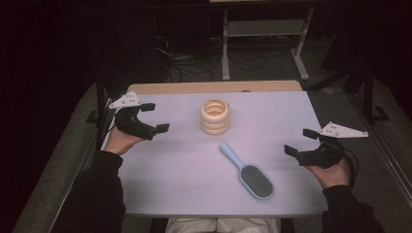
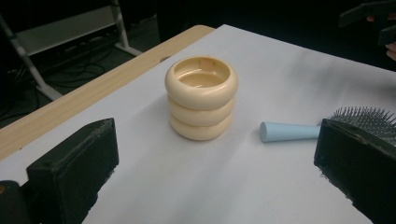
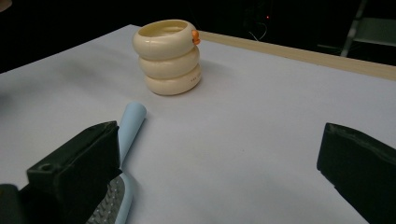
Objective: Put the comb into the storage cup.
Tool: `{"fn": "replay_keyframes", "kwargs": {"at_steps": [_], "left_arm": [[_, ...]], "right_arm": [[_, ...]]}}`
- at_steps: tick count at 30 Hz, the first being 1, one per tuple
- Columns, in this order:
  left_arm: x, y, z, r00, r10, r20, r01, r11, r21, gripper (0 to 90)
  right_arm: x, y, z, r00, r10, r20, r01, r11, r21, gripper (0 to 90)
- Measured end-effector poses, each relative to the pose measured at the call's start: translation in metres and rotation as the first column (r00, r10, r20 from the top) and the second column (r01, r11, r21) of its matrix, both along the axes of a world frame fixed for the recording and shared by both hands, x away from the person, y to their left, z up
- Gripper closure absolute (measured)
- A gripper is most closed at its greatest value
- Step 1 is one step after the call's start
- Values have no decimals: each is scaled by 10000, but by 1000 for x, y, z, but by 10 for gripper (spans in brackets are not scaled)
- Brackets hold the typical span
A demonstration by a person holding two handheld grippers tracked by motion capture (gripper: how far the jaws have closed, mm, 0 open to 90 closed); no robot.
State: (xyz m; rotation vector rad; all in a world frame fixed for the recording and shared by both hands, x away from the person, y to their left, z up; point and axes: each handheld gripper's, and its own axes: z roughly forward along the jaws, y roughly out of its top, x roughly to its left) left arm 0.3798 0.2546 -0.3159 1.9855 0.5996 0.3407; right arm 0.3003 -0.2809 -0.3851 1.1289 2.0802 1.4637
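A cream holder shaped like three stacked rings [image 1: 214, 116] stands upright at the middle back of the white table top [image 1: 184, 165]; it is also in the left gripper view [image 2: 201, 97] and the right gripper view [image 3: 168, 56], where a small orange tab sits on its rim. A light blue hairbrush [image 1: 248, 172] lies in front of it, bristles up, handle [image 2: 289, 131] [image 3: 130, 126] pointing toward the holder. My left gripper [image 1: 155, 118] hovers open at the table's left edge. My right gripper [image 1: 300, 141] is open near the right edge. Both hold nothing.
A wooden strip [image 1: 214, 87] borders the table's far edge. Beyond it are a grey metal stand [image 1: 265, 34] and cables on a dark floor. The person's dark sleeves enter from the bottom corners.
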Motion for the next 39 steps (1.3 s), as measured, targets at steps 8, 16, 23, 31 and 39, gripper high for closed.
{"fn": "replay_keyframes", "kwargs": {"at_steps": [8, 16, 23, 31, 39], "left_arm": [[6, -19, -2, 9993, -356, -71, 358, 9988, 329, 0], [15, -36, -2, 9979, -635, -129, 640, 9969, 458, 0], [16, -46, -3, 9968, -783, -171, 792, 9950, 611, 0], [17, -51, -7, 9959, -872, -247, 886, 9939, 651, 0], [17, -63, -11, 9928, -1154, -312, 1176, 9898, 802, 0]], "right_arm": [[0, 0, 0, 10000, 19, -5, -19, 10000, 17, 0], [0, 0, 0, 10000, 38, -13, -38, 10000, 34, 0], [0, 0, 0, 10000, 54, -13, -54, 10000, 48, 0], [0, 0, -1, 9999, 96, -36, -96, 10000, 23, 0], [0, 1, -1, 9999, 108, -71, -108, 9999, 21, 0]]}}
